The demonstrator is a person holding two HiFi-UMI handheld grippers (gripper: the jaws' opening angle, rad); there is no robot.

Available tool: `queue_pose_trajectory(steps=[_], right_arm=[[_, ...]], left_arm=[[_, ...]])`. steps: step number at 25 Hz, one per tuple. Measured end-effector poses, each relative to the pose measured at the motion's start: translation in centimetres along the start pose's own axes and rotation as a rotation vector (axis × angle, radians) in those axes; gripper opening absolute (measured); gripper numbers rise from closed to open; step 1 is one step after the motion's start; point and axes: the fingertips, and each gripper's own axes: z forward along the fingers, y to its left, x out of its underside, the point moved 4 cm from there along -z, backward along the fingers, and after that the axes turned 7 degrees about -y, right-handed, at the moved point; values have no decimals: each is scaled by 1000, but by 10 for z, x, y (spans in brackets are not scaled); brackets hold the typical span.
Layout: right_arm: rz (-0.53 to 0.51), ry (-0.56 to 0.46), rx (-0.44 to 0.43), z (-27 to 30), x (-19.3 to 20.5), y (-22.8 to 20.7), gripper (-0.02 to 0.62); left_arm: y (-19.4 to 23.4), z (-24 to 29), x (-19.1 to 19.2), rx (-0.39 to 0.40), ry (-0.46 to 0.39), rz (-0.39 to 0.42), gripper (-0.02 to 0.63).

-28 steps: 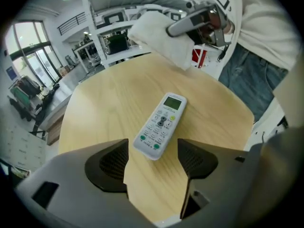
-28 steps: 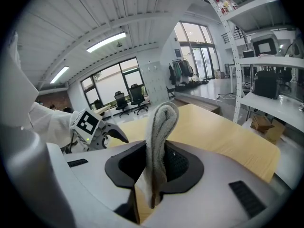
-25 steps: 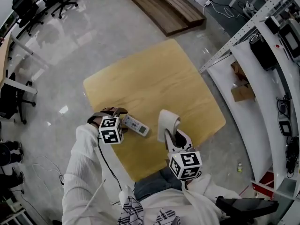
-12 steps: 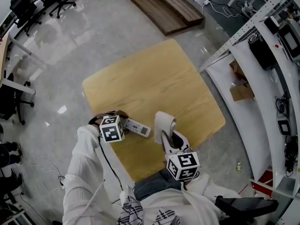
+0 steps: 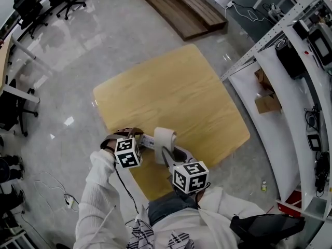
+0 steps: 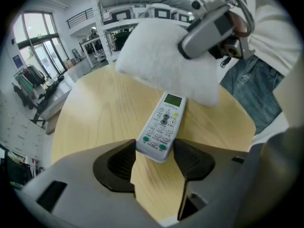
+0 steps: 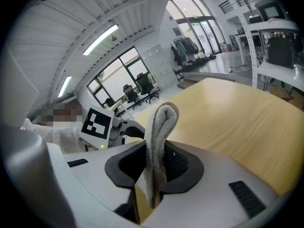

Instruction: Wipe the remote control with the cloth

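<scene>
Left gripper view: left tool [image 6: 154,155] clamps remote [image 6: 162,124] by its near end on bench [image 6: 95,113]. Right tool [image 7: 154,167] pinches cloth [image 7: 159,129] at remote's far end. Advise firm hold, light lengthwise strokes.

Your cloth [image 7: 160,125] is soft, nubbly terry; your remote control [image 6: 162,125], smooth, faintly glossy plastic; the table [image 5: 171,87], matt pale wood with grain.

Open-plan office-cum-lab, black swivel chairs [image 5: 25,4] at ten o'clock, metal shelving [image 5: 259,43] with electronics [image 5: 291,57] at two o'clock, polished grey floor [image 5: 104,40].
</scene>
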Motion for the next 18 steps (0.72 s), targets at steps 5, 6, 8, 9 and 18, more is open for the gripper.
queue_pose_trajectory(steps=[5, 6, 8, 9, 18], right_arm=[[40, 98, 0, 46, 18, 20, 89], [50, 124, 18, 53, 23, 20, 89], [64, 168, 66, 60, 30, 14, 89], [66, 181, 84, 60, 32, 11, 89], [114, 197, 205, 6, 36, -45, 89]], left_arm=[[-1, 1, 0, 32, 9, -5, 252], [-1, 1, 0, 36, 13, -4, 252], [-3, 2, 1, 43, 18, -1, 250], [-5, 2, 1, 47, 16, -3, 250], [-1, 1, 4, 25, -28, -42, 249]])
